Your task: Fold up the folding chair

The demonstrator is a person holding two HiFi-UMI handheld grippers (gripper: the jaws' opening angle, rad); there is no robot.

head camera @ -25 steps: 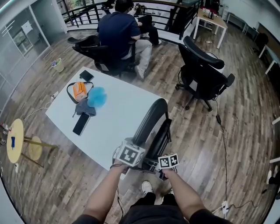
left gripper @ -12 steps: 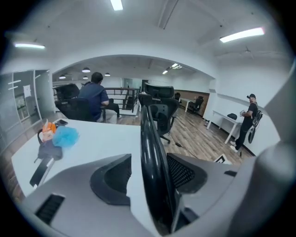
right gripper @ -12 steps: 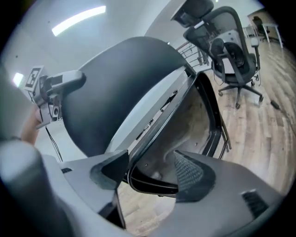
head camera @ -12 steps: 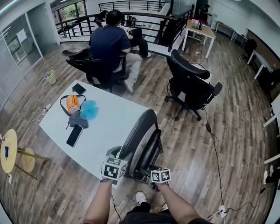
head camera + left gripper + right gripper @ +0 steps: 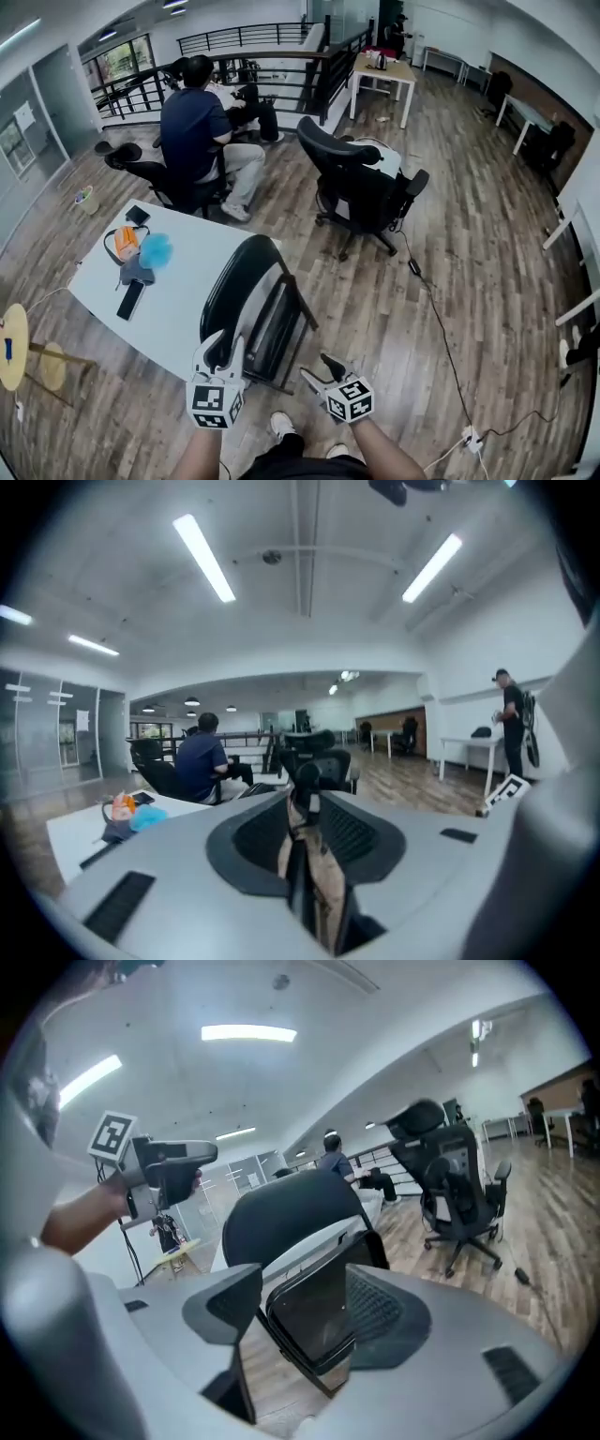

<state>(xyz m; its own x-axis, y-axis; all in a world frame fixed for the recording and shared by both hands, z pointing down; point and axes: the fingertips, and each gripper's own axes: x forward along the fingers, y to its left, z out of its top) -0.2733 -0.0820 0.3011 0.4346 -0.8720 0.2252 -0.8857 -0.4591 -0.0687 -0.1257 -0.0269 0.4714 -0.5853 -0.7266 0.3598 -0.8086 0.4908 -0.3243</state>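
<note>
The black folding chair (image 5: 251, 298) stands folded flat, its seat up against the back, leaning on the near edge of the white table (image 5: 173, 314). Both grippers hang in front of it, clear of its frame. My left gripper (image 5: 223, 352) is just below the chair's lower left; its jaws are closing with only a narrow gap and nothing between them (image 5: 309, 864). My right gripper (image 5: 322, 372) is open and holds nothing. In the right gripper view (image 5: 300, 1326) the folded chair (image 5: 314, 1269) shows beyond the jaws, with the left gripper (image 5: 155, 1171) up at the left.
On the table lie an orange bag (image 5: 124, 242), a blue thing (image 5: 156, 249) and a phone (image 5: 126, 299). A person (image 5: 197, 127) sits behind it. A black office chair (image 5: 361, 192) stands to the right, a round yellow side table (image 5: 7, 342) at the left, a cable (image 5: 441, 323) on the floor.
Both grippers have come off the chair's lower frame and drawn back toward me, higher up. The head view has lifted. The chair stays folded against the table.
</note>
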